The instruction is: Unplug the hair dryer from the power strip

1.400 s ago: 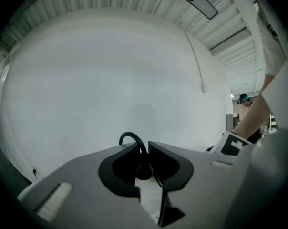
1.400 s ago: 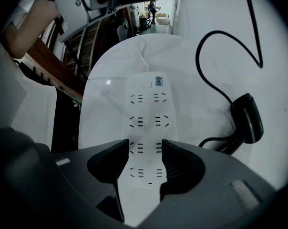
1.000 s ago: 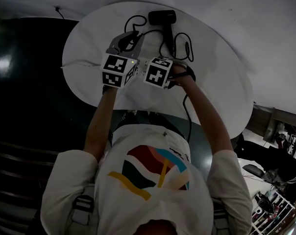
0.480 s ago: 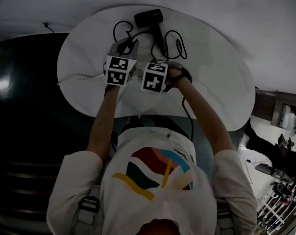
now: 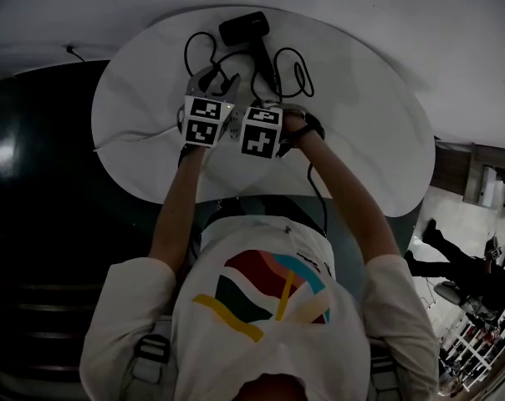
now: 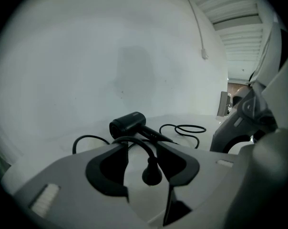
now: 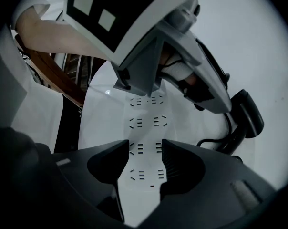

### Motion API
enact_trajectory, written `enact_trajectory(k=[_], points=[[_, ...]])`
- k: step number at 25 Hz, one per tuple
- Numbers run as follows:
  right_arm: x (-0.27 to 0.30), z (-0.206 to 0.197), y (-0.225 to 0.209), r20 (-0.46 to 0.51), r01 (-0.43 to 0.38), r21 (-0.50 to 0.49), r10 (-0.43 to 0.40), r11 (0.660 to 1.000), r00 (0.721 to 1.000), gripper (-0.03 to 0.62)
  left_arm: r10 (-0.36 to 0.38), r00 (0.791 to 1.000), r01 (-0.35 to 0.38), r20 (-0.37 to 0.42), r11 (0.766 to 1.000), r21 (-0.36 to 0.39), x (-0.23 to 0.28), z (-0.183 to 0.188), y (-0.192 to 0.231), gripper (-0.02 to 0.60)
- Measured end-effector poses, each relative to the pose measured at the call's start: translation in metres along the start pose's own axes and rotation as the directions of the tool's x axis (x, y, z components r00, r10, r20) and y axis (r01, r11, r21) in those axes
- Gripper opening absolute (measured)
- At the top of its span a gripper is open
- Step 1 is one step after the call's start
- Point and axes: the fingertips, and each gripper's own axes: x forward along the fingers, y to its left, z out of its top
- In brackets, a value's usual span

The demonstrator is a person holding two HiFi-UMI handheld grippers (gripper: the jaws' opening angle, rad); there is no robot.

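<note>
1. 2 claws, both mine. My right gripper points steeply down, its jaws clamped across the white power strip, with socket slots showing between them.
2. My left gripper sits just beside it. Its jaws are parted and have just been opening. The black plug dangles in the gap, and neither pad presses it.
3. From the plug, the cord arches up over my left jaws and runs off across the white table.
4. Beyond them the black hair dryer lies on its side near the table's far edge, with 1 loop of cord at its right.
5. Farthest off stands a pale wall.
</note>
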Motion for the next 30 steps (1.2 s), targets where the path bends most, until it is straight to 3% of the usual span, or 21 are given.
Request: enact_trajectory(k=[4,8,13,18,24,30], points=[[0.0,0.0,0.0,-0.002,0.001,0.002,-0.001,1.0,1.0,0.232,0.003,1.0,-0.003,-0.012,1.0,-0.019,0.0,-0.007,0.001,0.205],[-0.001,0.0,0.0,0.0,0.001,0.007,-0.001,1.0,1.0,0.232,-0.031,0.999,0.029,-0.037,0.997,-0.067,0.003,-0.017,-0.003,0.338],[-0.001,0.001,0.0,0.005,0.003,0.01,-0.003,1.0,1.0,0.231,-0.019,0.999,0.015,-0.045,0.996,-0.084,0.0,-0.02,-0.002,0.373],[-0.001,0.0,0.0,0.009,0.009,0.014,-0.009,1.0,1.0,0.23,0.03,0.997,-0.04,-0.07,0.988,-0.149,-0.007,-0.027,0.007,0.427],[0.001,0.001,0.001,0.013,0.015,0.016,-0.015,1.0,1.0,0.23,0.164,0.974,-0.18,-0.155,0.979,-0.094,-0.03,-0.036,0.025,0.492],[0.0,0.001,0.002,0.023,0.021,0.025,-0.021,0.999,1.0,0.23,0.223,0.967,-0.236,-0.126,0.966,-0.101,-0.042,-0.03,0.039,0.502]])
